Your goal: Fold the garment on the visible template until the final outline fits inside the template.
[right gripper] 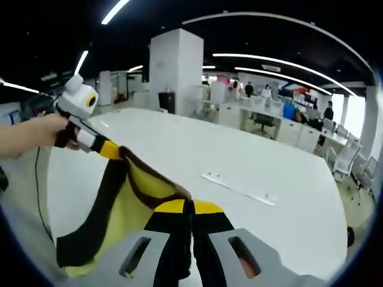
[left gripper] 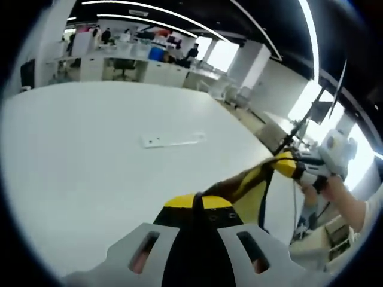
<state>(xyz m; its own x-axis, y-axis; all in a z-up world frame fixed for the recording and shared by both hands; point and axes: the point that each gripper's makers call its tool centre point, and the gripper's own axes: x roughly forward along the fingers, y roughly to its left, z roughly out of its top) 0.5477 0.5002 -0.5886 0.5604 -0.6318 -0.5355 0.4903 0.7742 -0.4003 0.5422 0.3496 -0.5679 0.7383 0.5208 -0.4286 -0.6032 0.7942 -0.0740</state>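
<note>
Both pairs of jaws are closed on the garment (left gripper: 239, 185), a yellow and black piece held up above the white table (left gripper: 90, 155) and stretched between them. At the bottom centre of the left gripper view, the left gripper (left gripper: 194, 230) pinches one end; the right gripper (left gripper: 299, 164) clamps the other at the right edge. At the bottom of the right gripper view, cloth hangs toward the lower left. A flat white strip (right gripper: 239, 188) lies mid-table.
</note>
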